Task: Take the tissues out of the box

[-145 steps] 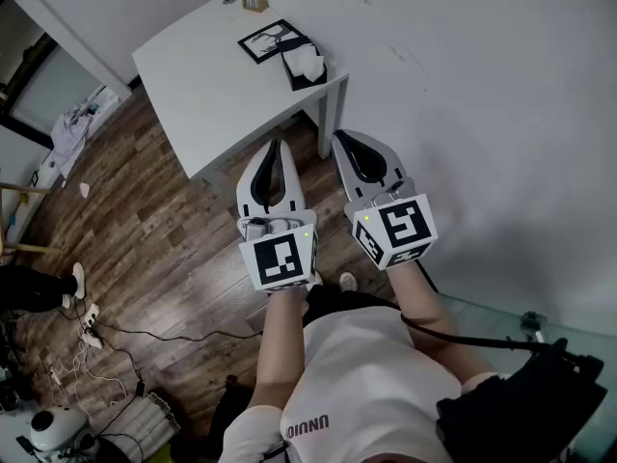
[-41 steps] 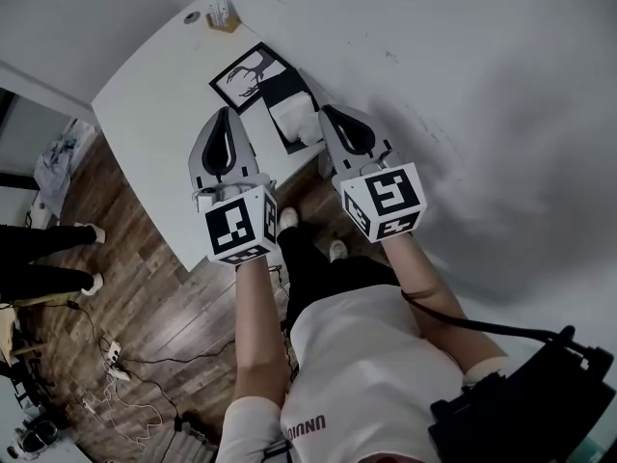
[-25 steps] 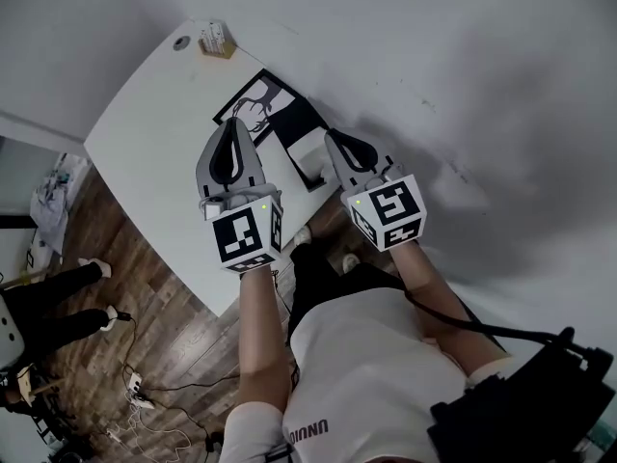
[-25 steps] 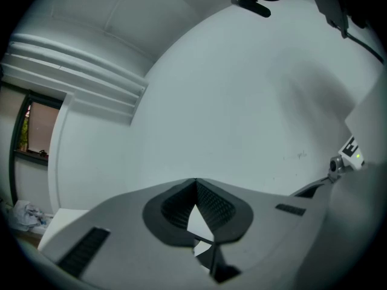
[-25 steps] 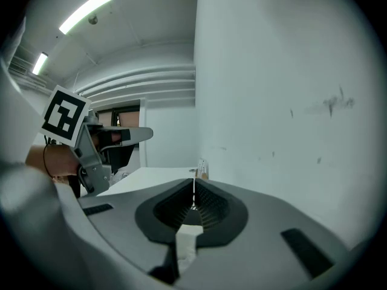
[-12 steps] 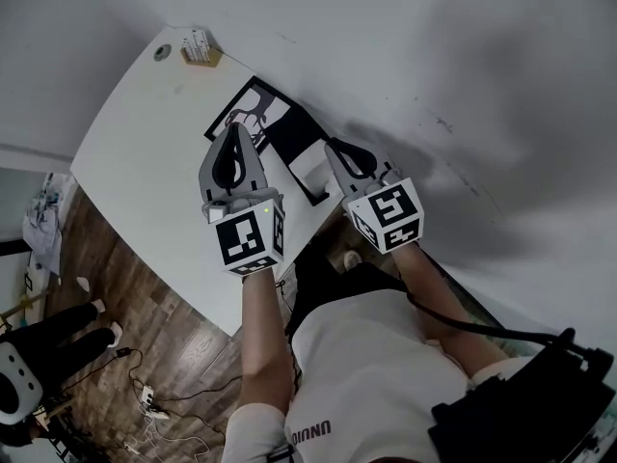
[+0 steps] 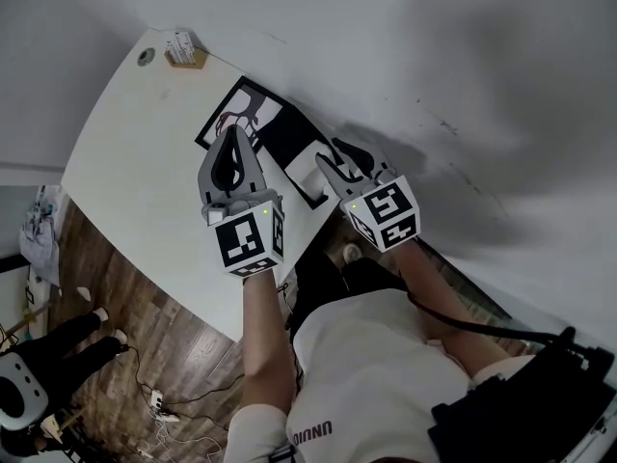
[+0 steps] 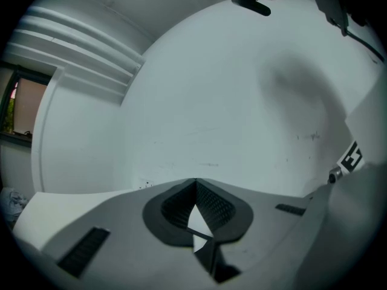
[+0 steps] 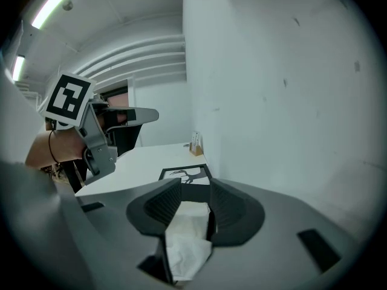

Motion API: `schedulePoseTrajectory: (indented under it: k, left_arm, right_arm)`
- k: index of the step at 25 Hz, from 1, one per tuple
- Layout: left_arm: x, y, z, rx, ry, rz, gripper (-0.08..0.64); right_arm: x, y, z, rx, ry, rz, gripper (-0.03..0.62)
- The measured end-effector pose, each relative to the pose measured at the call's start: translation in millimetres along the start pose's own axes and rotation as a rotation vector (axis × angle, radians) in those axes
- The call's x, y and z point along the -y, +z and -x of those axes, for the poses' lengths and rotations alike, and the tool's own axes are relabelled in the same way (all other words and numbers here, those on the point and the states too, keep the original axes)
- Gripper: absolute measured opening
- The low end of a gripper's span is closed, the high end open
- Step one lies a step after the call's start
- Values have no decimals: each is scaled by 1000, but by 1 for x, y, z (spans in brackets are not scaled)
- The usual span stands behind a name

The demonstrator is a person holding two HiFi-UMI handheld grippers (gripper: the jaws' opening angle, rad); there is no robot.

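A black tissue box [image 7: 287, 143] with a deer print on its far part lies on the white table [image 7: 135, 162] against the wall. A white tissue [image 7: 307, 174] sticks up from its near end. My right gripper [image 7: 326, 157] hovers just over that tissue and its jaws are opening. In the right gripper view the tissue [image 9: 187, 234] shows in the gap of the right gripper [image 9: 195, 186], not pinched. My left gripper [image 7: 231, 129] is shut and empty over the table left of the box; the left gripper [image 8: 195, 181] points at the bare wall.
A small wooden holder [image 7: 181, 48] and a round disc [image 7: 145, 56] sit at the table's far corner. The grey wall [image 7: 463, 85] runs along the table's right side. Below the near edge lie wooden floor, cables and a person's legs [image 7: 58, 355].
Both grippers have travelled from off the table to over the box. The right gripper's jaws have parted above the tissue; the left has stayed shut.
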State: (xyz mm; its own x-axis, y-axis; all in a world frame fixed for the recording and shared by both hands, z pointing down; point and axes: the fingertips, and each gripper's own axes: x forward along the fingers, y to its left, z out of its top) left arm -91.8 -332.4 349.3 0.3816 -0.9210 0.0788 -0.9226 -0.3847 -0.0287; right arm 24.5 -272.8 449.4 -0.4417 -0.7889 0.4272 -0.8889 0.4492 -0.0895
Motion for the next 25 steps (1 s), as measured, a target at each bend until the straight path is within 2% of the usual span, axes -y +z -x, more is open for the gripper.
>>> schedulePoseTrajectory:
  k: [12, 25]
  left_arm:
    - [-5, -13, -6, -28, -15, 3, 12]
    - [-14, -17, -6, -37, -9, 9, 12]
  right_arm:
    - [3, -32, -16, -96, 4, -35, 204]
    - [4, -44, -25, -139, 14, -84, 215]
